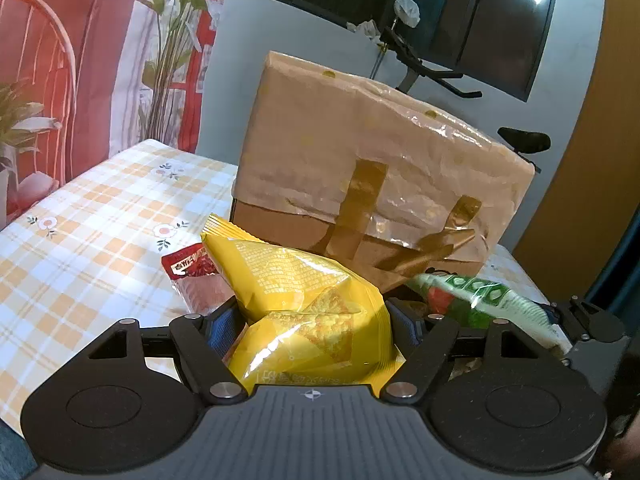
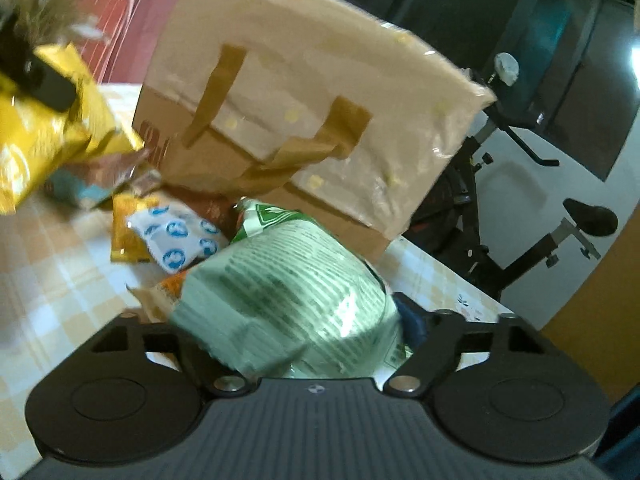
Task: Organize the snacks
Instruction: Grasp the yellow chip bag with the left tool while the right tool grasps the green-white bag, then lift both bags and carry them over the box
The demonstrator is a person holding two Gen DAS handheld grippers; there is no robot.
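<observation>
**Q:** What is held in the left gripper [image 1: 314,320], and how is it oriented?

**A:** A yellow snack bag [image 1: 296,300] is clamped between the two blue-padded fingers [image 1: 224,330]. Its long axis is directed away from the camera and up to the left, with the crimped end [image 1: 228,230] raised above the checked tablecloth [image 1: 100,220]. The bag is seen in front of the taped cardboard box [image 1: 372,168], which stands on the table just behind it.

**Q:** What is shown at the right gripper [image 2: 308,320]?

**A:** A green-and-white snack bag [image 2: 288,284] is gripped there (blur obscures one finger behind the packet, but the bag is lifted and squeezed between the fingers). Its long axis is pointed forward and slightly left, toward the same box [image 2: 304,92], with the sealed top [image 2: 264,216] farthest from the camera.

**Q:** How are the two held bags placed relative to each other?

**A:** The green-and-white bag [image 1: 480,300] is seen to the right of the yellow one in the left wrist view; the yellow bag [image 2: 44,128] is seen at the far left of the right wrist view.

**Q:** What else is lying on the table?

**A:** A red packet [image 1: 192,268] is seen beside the yellow bag, and a white packet with blue circles [image 2: 176,240] rests atop an orange packet [image 2: 128,232] near the foot of the box
</observation>
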